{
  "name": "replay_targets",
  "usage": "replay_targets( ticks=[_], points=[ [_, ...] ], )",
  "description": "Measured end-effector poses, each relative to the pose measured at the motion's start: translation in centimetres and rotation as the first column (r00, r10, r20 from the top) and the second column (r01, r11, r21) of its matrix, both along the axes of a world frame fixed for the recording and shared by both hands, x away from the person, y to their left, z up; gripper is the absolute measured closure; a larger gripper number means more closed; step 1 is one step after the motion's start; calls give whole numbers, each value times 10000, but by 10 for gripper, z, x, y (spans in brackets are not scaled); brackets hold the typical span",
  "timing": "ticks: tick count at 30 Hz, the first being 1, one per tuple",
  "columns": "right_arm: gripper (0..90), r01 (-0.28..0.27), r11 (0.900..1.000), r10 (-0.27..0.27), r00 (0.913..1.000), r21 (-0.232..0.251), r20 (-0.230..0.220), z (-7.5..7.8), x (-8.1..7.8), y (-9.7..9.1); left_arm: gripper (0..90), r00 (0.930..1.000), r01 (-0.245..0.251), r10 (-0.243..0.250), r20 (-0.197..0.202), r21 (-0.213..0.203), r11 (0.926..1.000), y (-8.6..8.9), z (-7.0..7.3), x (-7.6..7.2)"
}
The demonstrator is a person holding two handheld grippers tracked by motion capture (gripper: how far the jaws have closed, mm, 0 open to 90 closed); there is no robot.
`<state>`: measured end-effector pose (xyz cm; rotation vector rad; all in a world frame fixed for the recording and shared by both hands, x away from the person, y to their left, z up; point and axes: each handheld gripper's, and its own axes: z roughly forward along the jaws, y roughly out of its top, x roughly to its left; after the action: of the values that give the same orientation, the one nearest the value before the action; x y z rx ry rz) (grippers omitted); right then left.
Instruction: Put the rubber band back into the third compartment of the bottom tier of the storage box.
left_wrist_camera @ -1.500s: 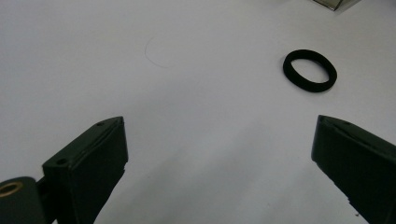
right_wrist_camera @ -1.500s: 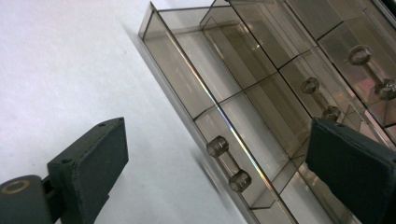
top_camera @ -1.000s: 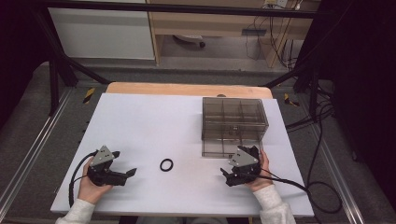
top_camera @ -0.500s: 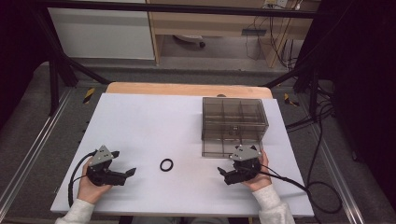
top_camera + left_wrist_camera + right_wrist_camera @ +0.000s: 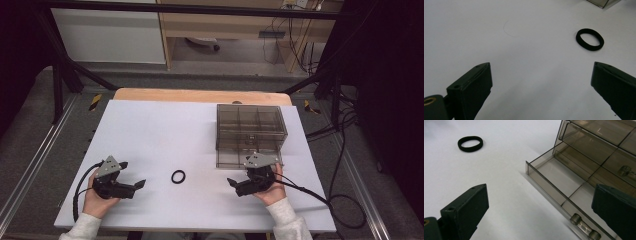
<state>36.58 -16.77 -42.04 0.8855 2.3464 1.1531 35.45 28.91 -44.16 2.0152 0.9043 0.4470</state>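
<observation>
A small black ring [image 5: 178, 176] lies flat on the white table between my two hands; it also appears as the ring [image 5: 590, 39] up and right of the left jaws, and the ring [image 5: 470, 143] at the upper left in the right gripper view. My left gripper [image 5: 140, 184] rests near the front left, open and empty, its jaws toward the ring. My right gripper [image 5: 232, 181] is open and empty, in front of a smoky transparent drawer box [image 5: 250, 129]. The box's bottom drawer [image 5: 554, 178] stands pulled out with a clear handle [image 5: 584, 227].
The white sheet [image 5: 150, 130] covers a wooden table whose far edge [image 5: 200, 95] shows. Cables trail from both grippers toward the front edge. Dark frame bars and floor surround the table.
My right gripper has shifted slightly toward the front and left, away from the box. The left gripper and the ring have stayed put.
</observation>
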Motion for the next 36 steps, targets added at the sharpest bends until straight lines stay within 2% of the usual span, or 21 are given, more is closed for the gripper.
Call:
replay_targets(
  ticks=[4,10,14,18,22,33,36],
  points=[
    [17,-16,9999,19,9998,114,-220,-1,2,3,33,10000,20,-20,-4,27,10000,-1,0,0],
    [18,-135,9996,141,9996,245,-236,2,3,9,33,10000,-12,12,-17,59,10000,-1,0,0],
    [20,-166,9978,192,9990,643,-401,5,4,13,33,10000,14,-14,4,54,10000,-1,0,0],
    [19,-213,9972,243,9989,718,-413,10,6,18,33,10000,-1,1,0,3,10000,-1,0,0],
    [21,-333,9940,380,9984,1041,-431,16,7,22,33,10000,16,-16,12,49,10000,-1,1,0],
    [25,-538,9950,580,9971,843,-484,19,11,42,34,10000,18,-18,5,40,10000,-1,0,0],
    [29,-618,9935,678,9958,952,-614,19,12,49,34,10000,13,-13,5,53,10000,-1,1,0]
  ],
)
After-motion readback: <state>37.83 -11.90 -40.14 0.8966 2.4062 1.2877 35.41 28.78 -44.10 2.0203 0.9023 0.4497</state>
